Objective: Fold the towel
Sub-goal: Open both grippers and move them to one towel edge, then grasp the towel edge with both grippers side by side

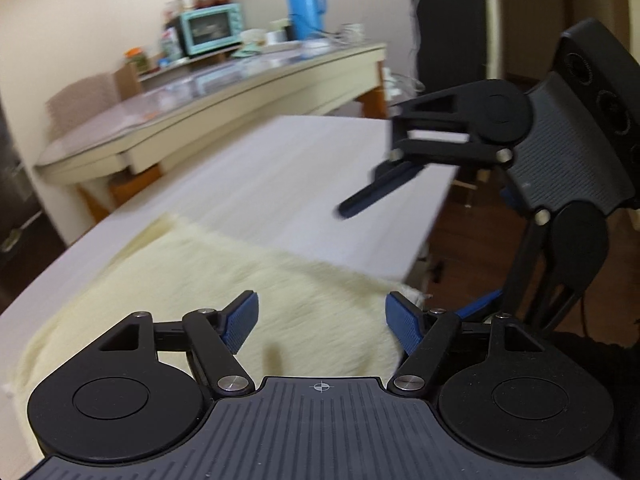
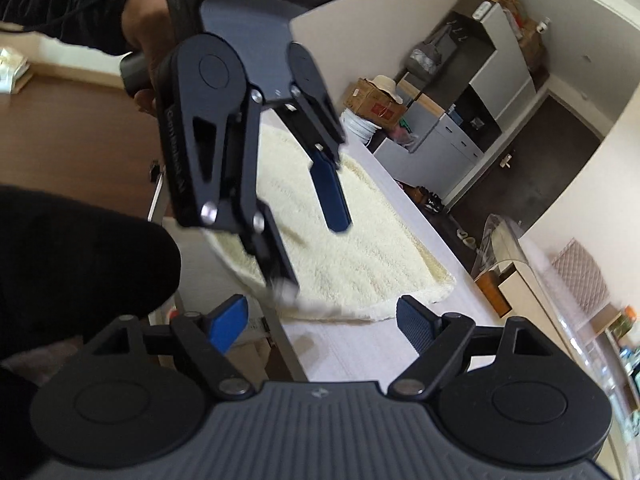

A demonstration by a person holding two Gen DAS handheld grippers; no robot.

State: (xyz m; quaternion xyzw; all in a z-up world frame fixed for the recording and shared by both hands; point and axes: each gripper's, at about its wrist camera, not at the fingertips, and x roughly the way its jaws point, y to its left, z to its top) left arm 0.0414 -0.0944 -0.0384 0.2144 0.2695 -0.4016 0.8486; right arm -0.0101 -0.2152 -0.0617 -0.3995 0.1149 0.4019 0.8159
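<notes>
A cream, fluffy towel (image 1: 224, 280) (image 2: 360, 248) lies spread flat on the white table (image 1: 280, 168) (image 2: 352, 352). My left gripper (image 1: 322, 320) (image 2: 314, 256) hangs just above the towel near one corner. It is open, and no cloth is pinched between its blue pads (image 1: 242, 320). My right gripper (image 2: 322, 326) (image 1: 408, 260) is rolled onto its side by the table's edge, just off the towel's border. It is open too, with nothing between its pads (image 2: 416, 328). A hand (image 2: 140, 20) holds the left gripper's handle.
A long counter (image 1: 200, 112) behind the table carries a teal toaster oven (image 1: 212, 28) and a blue thermos (image 1: 304, 0). A dark cabinet (image 1: 448, 28) stands at the back. Grey cupboards (image 2: 480, 92) and a cardboard box (image 2: 372, 100) lie beyond. A dark sleeve (image 2: 80, 260) fills the left.
</notes>
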